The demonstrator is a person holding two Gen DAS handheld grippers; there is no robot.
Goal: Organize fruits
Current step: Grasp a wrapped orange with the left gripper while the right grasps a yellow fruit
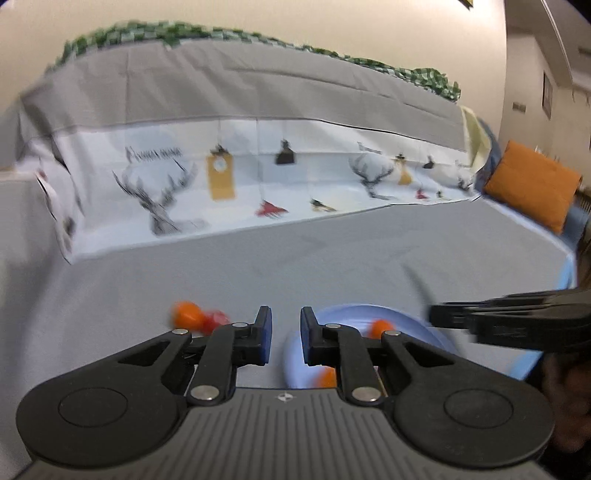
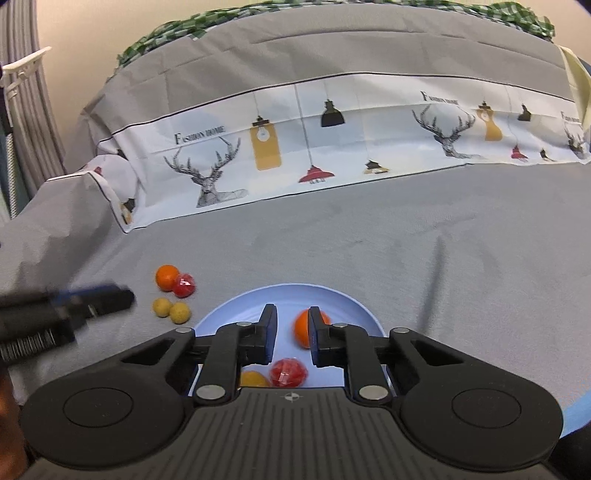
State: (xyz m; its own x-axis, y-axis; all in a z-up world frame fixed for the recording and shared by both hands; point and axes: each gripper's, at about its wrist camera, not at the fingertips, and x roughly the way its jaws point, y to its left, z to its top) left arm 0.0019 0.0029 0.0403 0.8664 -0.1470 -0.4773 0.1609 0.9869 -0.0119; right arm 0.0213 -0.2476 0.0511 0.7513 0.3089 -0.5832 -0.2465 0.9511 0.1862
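Observation:
A light blue plate (image 2: 332, 295) lies on the grey cloth and holds an orange (image 2: 302, 328), a red fruit (image 2: 288, 372) and a yellow fruit (image 2: 253, 379). My right gripper (image 2: 291, 325) is open and empty above the plate. Left of the plate lie an orange (image 2: 167, 277), a red fruit (image 2: 184, 285) and two small yellow fruits (image 2: 171, 310). My left gripper (image 1: 285, 325) is open and empty, blurred, between the loose orange (image 1: 186, 314) with red fruit (image 1: 214, 319) and the plate (image 1: 354, 314). It shows in the right wrist view (image 2: 110, 297).
A printed cloth with deer and lamps (image 2: 332, 147) covers the raised back of the surface. An orange cushion (image 1: 532, 184) lies at the far right. A green checked cloth (image 2: 192, 29) runs along the top edge.

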